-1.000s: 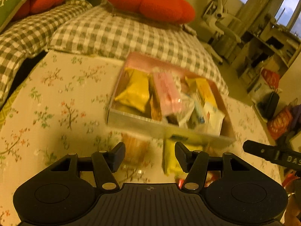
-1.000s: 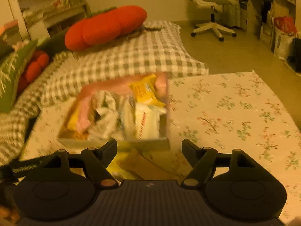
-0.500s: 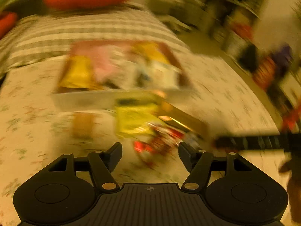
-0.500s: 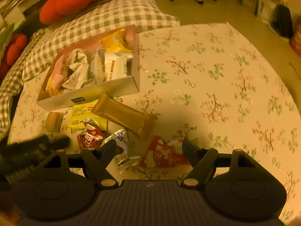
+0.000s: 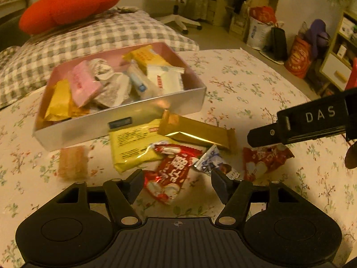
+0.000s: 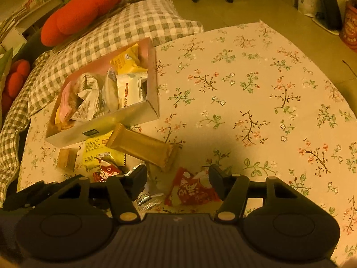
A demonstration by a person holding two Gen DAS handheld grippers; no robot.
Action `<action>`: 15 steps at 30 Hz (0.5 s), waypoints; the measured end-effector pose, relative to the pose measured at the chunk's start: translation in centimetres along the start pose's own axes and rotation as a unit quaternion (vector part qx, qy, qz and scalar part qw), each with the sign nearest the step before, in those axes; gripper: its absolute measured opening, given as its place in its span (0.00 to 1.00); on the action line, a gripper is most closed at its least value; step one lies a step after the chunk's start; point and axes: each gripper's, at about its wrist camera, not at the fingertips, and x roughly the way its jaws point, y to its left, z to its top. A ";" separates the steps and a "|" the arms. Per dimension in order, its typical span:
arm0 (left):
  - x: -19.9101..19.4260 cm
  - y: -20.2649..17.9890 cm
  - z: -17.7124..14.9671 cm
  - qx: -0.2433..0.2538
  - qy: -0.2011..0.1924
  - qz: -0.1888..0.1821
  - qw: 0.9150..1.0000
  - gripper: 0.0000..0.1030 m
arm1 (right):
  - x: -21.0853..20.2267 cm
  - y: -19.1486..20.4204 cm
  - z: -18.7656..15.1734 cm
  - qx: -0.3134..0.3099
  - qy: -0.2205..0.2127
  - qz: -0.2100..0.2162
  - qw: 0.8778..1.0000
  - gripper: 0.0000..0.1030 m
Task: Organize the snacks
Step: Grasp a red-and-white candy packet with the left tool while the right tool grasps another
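Note:
A silver box point(image 5: 142, 114) with a pink inside holds several snack packs; it also shows in the right wrist view point(image 6: 125, 116). Loose snacks lie in front of it: a gold bar point(image 5: 196, 132) point(image 6: 142, 147), a yellow pack point(image 5: 131, 145), a tan biscuit point(image 5: 72, 162), a red wrapper point(image 5: 171, 169), a blue-white candy point(image 5: 210, 159) and a second red wrapper point(image 5: 265, 158) point(image 6: 191, 189). My left gripper point(image 5: 175, 182) is open and empty, just above the first red wrapper. My right gripper point(image 6: 177, 178) is open and empty over the second red wrapper.
The floral tablecloth point(image 6: 256, 102) stretches bare to the right. A checked cushion point(image 5: 84, 38) and a red plush pillow point(image 5: 67, 4) lie behind the box. An office chair point(image 5: 178, 2), bags and shelves stand on the floor at the far right.
Both grippers have pulled back from the box and tipped down toward the loose snacks in front of it. Both stay open and empty.

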 end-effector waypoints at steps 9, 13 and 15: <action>1.6 0.7 -0.3 -0.011 0.014 0.020 1.000 0.31 | 1.5 -0.2 -0.5 -0.014 0.037 -0.038 0.998 0.56; 1.2 1.2 -0.2 -0.029 0.017 0.012 0.999 0.29 | 1.6 -0.2 -0.6 -0.018 0.037 -0.041 0.998 0.55; 1.0 1.5 -0.1 -0.039 0.019 0.008 0.999 0.28 | 1.8 0.0 -0.6 -0.025 0.040 -0.046 0.998 0.55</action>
